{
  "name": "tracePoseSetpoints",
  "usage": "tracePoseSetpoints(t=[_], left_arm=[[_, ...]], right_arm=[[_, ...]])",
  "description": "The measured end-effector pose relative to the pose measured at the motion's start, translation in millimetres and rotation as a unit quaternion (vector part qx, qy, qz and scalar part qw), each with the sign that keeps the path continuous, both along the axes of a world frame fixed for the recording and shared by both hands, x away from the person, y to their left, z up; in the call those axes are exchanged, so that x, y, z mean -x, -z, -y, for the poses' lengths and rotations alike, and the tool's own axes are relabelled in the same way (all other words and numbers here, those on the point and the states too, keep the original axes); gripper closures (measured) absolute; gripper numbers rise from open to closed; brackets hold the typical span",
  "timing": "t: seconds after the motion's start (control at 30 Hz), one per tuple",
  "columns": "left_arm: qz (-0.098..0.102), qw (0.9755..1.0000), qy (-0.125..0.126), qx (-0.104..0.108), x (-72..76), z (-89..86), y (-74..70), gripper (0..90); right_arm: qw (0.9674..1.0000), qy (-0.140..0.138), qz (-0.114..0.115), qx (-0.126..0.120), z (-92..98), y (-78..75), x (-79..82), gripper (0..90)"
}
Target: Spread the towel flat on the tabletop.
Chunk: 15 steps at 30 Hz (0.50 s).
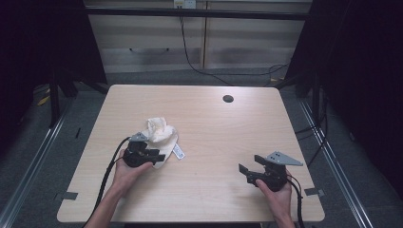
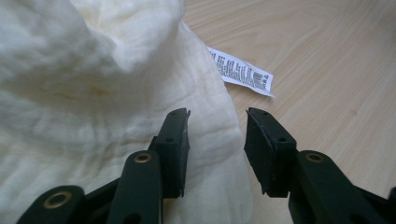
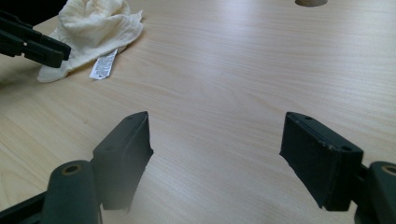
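Cloth (image 1: 160,134), cream-coloured and crumpled, lies on the left half of your wooden counter (image 1: 214,128), with its white printed care label (image 1: 178,151) flat on the wood at its right edge. Your left gripper (image 1: 159,156) sits at the near edge of that cloth. In the left gripper view its fingers (image 2: 175,149) stand partly apart just above the fabric: a fold of cloth (image 2: 93,107) lies between and beneath them, the pads do not press on it, and the label (image 2: 240,72) lies just beyond. Your right gripper (image 1: 244,172) is held over bare wood at the right near side of the counter, well apart from the cloth. Its fingers (image 3: 123,151) are spread wide with nothing between them; the right gripper view shows the cloth (image 3: 93,28) and label (image 3: 103,64) at far left. A round cable hole (image 1: 228,99) marks the counter's far side.
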<state>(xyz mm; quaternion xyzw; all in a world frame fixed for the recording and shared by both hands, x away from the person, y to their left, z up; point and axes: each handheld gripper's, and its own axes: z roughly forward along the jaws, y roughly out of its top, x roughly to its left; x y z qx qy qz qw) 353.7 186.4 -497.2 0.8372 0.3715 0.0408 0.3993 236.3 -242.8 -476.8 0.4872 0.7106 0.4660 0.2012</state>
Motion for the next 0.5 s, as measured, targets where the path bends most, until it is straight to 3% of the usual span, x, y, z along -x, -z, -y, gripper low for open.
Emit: tracePoseSetpoints(t=[0.07, 0.1, 0.2, 0.23, 0.27, 0.43, 0.47, 0.5], left_arm=[[-0.004, 1.0000, 0.005, -0.005, 0.2, 0.7, 0.9, 56.2], [0.003, 0.9998, 0.011, -0.014, 1.7, 2.7, 2.3, 55.6], [0.007, 0.9998, 0.010, -0.016, 2.7, 3.9, 2.5, 55.1], [0.023, 0.9993, 0.015, -0.026, 4.1, 3.3, 3.5, 56.0], [0.023, 0.9993, 0.015, -0.026, 4.1, 3.3, 3.5, 61.6], [0.044, 0.9983, 0.015, -0.035, 6.7, 2.8, 5.0, 65.5], [0.055, 0.9966, 0.025, -0.056, 9.7, 5.4, 3.5, 65.6], [0.055, 0.9966, 0.025, -0.056, 9.7, 5.4, 3.5, 66.2]], right_arm=[[1.0000, 0.000, 0.000, 0.000, -0.1, 0.1, 0.0, 23.7], [1.0000, -0.001, 0.000, 0.001, -0.3, 0.3, -0.3, 23.7], [1.0000, -0.002, -0.001, 0.003, -0.4, 0.5, -0.1, 23.7], [1.0000, -0.002, -0.002, 0.002, -0.5, 0.5, -0.1, 23.8], [1.0000, -0.002, -0.002, 0.002, -0.5, 0.5, -0.1, 23.8], [1.0000, -0.004, -0.003, 0.000, -1.1, 0.6, 0.0, 23.9], [1.0000, -0.004, -0.004, 0.000, -1.3, 0.7, -0.1, 23.9], [1.0000, -0.004, -0.004, 0.000, -1.3, 0.8, -0.2, 23.9]])
